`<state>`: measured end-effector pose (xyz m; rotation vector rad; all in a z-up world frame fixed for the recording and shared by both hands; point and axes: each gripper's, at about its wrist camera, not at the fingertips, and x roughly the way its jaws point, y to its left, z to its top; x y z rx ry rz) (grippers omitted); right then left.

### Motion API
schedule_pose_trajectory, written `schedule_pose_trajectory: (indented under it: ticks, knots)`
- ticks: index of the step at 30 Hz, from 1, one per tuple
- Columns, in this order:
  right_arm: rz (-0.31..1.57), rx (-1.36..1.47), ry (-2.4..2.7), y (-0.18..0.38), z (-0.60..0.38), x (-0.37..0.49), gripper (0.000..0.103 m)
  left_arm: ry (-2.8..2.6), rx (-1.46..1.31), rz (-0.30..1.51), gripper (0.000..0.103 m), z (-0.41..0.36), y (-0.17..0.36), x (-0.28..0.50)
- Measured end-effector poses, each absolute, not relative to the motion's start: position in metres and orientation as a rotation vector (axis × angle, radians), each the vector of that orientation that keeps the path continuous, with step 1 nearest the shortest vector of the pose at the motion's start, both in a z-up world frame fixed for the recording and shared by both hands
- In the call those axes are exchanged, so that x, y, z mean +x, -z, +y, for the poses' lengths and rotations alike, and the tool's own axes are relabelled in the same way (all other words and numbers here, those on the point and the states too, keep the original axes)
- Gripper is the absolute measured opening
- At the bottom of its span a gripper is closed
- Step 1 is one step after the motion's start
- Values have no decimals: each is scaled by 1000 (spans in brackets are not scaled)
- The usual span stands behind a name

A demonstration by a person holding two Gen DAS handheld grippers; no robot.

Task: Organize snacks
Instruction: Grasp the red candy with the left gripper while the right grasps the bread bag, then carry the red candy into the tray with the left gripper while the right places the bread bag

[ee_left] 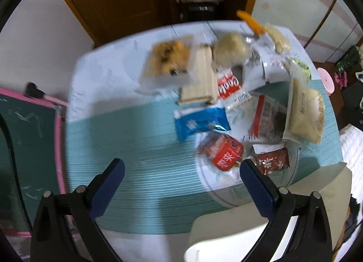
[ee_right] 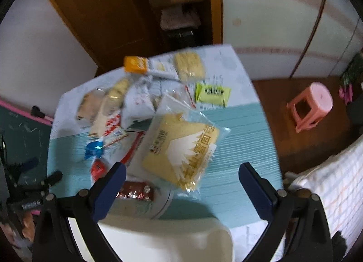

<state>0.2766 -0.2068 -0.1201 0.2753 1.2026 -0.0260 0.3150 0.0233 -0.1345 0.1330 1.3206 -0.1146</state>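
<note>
Now | our left gripper (ee_left: 182, 166) fingers wide, empty | right gripper (ee_right: 182, 171) fingers wide, empty | snacks (ee_left: 202, 123) mid-frame on tabletop (ee_left: 136, 148)

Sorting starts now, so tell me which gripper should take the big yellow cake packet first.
Right. The right gripper is open with the big yellow cake packet lying between its fingers' line. The left gripper, also open, faces the red packet instead.

Left gripper (ee_left: 181, 169) hangs wide open above the tabletop (ee_left: 136, 148), nothing in it. Snack pile sits ahead: blue packet (ee_left: 200, 123), red packet (ee_left: 223, 152), clear box of orange snacks (ee_left: 169, 62). Pretty blurry.
</note>
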Motion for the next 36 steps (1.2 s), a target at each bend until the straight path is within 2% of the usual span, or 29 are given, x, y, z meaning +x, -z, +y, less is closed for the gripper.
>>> schedule_pose_trajectory:
  ticks: [8, 11, 13, 16, 18, 19, 21, 22, 24, 26, 28, 31, 36]
  knots:
    - [1338, 483, 20, 177, -224, 313, 100, 130, 128, 1457, 101, -4, 178, 344]
    - [1386, 491, 18, 191, -219, 316, 100, 133, 121, 1520, 93, -11, 194, 352]
    - [1407, 463, 29, 197, -214, 316, 97, 138, 118, 1566, 80, -14, 205, 356]
    - [1389, 453, 34, 198, -212, 313, 85, 163, 66, 1607, 70, -14, 215, 359]
    - [1376, 460, 43, 196, -215, 308, 64, 187, 21, 1622, 63, -13, 217, 360]
    - [1370, 470, 41, 195, -216, 306, 59, 186, 20, 1616, 61, -12, 217, 359]
    - [1354, 486, 28, 191, -219, 302, 33, 193, 41, 1591, 58, -15, 214, 357]
    - [1347, 488, 21, 189, -219, 300, 30, 192, 53, 1578, 57, -17, 214, 355]
    - [1332, 478, 18, 186, -218, 297, 15, 187, 73, 1549, 55, -20, 211, 350]
    - [1315, 477, 13, 186, -217, 295, 8, 187, 79, 1520, 52, -23, 207, 345]
    - [1292, 479, 0, 182, -214, 292, 6, 183, 65, 1487, 48, -24, 201, 337]
    - [1256, 487, -23, 170, -218, 288, 4, 167, 65, 1416, 34, -24, 181, 332]
    - [1168, 459, -73, 134, -214, 276, 1, 163, 33, 1326, 33, -12, 142, 321]
